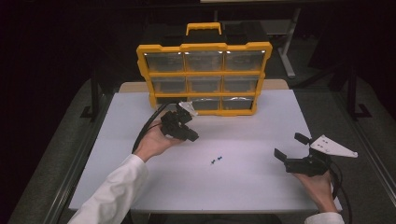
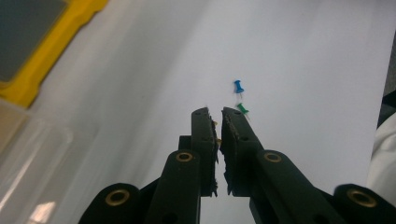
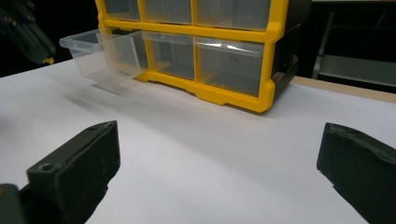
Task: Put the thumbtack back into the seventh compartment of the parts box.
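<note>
Pushpins, two: blue (image 2: 238,86), green (image 2: 243,109), on table (image 2: 303,56).

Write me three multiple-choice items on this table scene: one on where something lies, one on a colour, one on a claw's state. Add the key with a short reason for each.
1. Where do the two push pins lie?
A. Inside the pulled-out drawer
B. On the bare white table between the two hands
C. On top of the organiser

2. What colours are the push pins?
A. Blue and green
B. Red and yellow
C. Both white

3. How does the right claw stand?
A. Shut on a pin
B. Shut and empty
C. Open wide, holding nothing

Key:
1. B: the blue push pin and the green push pin rest on the white table, apart from the yellow organiser and its clear drawer.
2. A: the left gripper view shows one blue, one green.
3. C: the right claw has its jaws far apart over bare table.
</note>
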`<move>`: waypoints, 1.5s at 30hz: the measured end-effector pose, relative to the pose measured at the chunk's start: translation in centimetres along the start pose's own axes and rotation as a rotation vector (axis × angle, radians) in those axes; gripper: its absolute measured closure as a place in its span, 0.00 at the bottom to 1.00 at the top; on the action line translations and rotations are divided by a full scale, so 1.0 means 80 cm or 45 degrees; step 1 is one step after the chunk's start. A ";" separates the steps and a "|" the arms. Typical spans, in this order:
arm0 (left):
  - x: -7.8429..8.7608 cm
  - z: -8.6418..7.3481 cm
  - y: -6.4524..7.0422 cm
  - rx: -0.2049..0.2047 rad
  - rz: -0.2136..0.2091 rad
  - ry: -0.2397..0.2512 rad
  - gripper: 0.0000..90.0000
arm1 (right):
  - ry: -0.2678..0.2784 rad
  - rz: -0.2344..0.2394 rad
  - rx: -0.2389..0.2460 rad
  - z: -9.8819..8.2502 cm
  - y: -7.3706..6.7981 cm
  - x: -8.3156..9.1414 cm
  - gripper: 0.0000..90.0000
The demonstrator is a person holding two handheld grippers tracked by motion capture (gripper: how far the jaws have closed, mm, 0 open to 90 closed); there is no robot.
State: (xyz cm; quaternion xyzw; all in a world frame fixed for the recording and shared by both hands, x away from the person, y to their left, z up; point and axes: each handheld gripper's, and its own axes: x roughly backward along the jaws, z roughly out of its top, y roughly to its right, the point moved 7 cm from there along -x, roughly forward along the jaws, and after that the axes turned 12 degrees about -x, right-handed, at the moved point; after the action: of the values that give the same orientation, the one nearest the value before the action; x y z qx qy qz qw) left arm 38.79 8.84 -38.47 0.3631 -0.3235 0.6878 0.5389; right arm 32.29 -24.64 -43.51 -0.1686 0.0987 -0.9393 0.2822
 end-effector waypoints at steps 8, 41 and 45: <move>0.024 0.007 -0.009 -0.023 0.030 -0.036 0.93 | -0.003 -0.004 0.004 -0.001 0.001 -0.001 0.00; 0.065 -0.030 -0.112 0.174 0.209 -0.042 0.93 | -0.008 -0.031 -0.003 -0.001 0.004 0.001 0.00; 0.064 -0.033 -0.115 0.186 0.212 -0.045 0.93 | -0.009 -0.033 -0.003 -0.001 0.005 0.001 0.00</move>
State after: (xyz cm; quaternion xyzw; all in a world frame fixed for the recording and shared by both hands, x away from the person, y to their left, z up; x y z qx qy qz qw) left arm 46.56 15.55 -34.98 0.3853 -0.3110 0.7455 0.4461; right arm 32.36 -25.00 -43.66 -0.1737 0.0966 -0.9421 0.2700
